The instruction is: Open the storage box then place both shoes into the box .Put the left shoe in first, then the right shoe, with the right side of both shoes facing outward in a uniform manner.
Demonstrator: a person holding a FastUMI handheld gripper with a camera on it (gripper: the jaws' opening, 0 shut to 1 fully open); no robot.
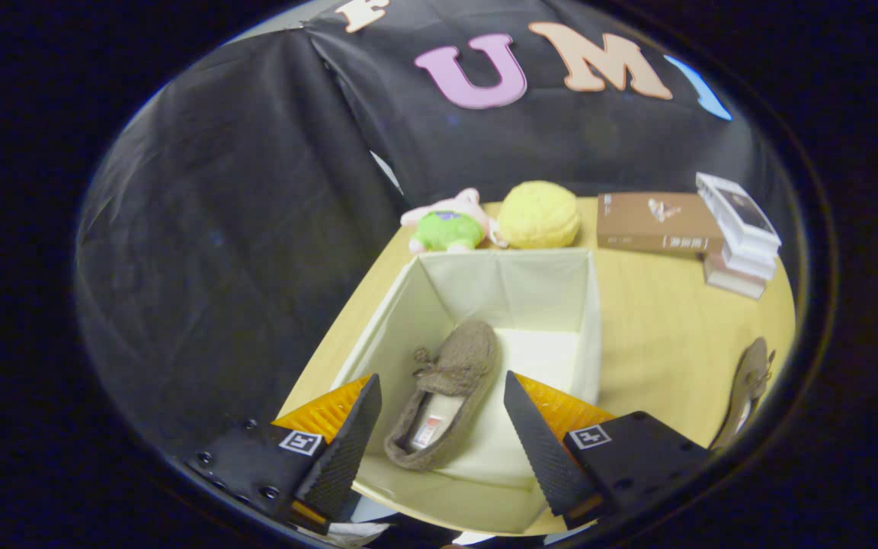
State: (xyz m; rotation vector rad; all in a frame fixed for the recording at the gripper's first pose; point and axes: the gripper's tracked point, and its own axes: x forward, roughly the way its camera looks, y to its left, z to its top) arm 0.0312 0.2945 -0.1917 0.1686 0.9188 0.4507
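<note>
Brown first shoe (pixel 443 396) is lying inside the open storage box (pixel 590 320); we are holding the gripper (pixel 439 415) spread and empty, second shoe (pixel 748 389) waiting on the table (pixel 668 328) at right.

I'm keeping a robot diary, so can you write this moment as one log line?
box: open | brown shoe: in box | other shoe: on table, beside box | gripper: open above box, holding nothing

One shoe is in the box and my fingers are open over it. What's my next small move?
Probably lift clear and swing toward the second shoe lying on the table beside the storage box. The first shoe already rests inside, and the gripper is open, gripping nothing.
</note>
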